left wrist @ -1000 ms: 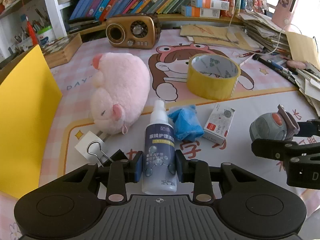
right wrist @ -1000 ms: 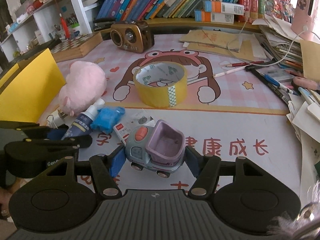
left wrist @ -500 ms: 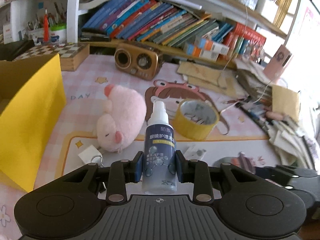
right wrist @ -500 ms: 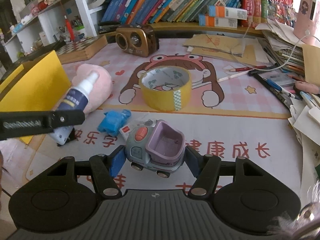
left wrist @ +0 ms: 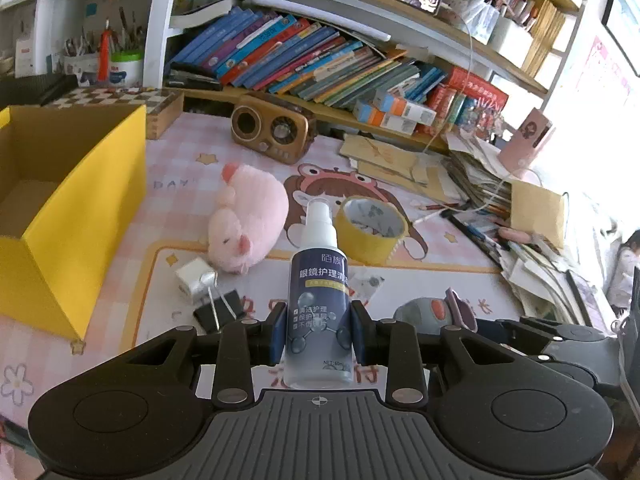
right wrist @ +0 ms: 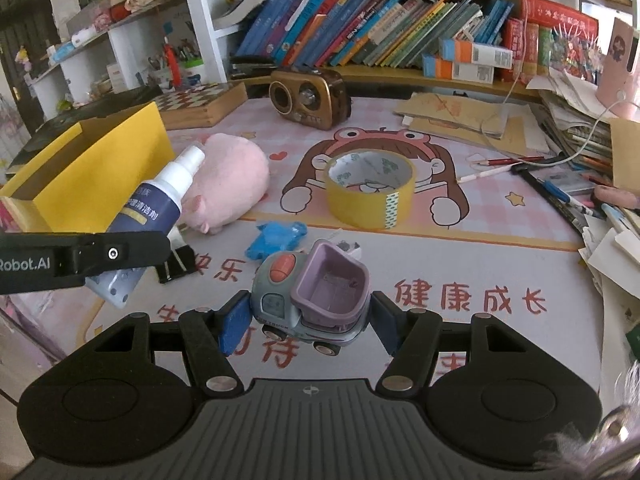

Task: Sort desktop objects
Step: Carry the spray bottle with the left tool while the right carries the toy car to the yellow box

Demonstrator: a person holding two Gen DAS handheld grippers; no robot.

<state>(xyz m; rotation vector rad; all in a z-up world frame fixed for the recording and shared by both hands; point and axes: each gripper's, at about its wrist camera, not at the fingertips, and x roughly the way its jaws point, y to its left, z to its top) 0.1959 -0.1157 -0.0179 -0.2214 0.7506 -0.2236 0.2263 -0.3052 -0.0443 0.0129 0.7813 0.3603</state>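
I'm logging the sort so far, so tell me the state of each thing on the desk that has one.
Spray bottle: capped, clamped in the left gripper, off the desk.
Toy truck: between the right gripper's fingers, bucket empty; grip unclear.
Yellow box: open.
Tape roll: lying flat.
Plush pig: on its side.

On the desk there is one spray bottle (left wrist: 319,312), one toy truck (right wrist: 316,296), one pink plush pig (left wrist: 250,230), one roll of yellow tape (right wrist: 370,188), one blue crumpled item (right wrist: 277,238), one black binder clip (left wrist: 218,312), one small white cube (left wrist: 194,278), one yellow box (left wrist: 68,216) at the left, and one brown radio (right wrist: 310,98) at the far side.
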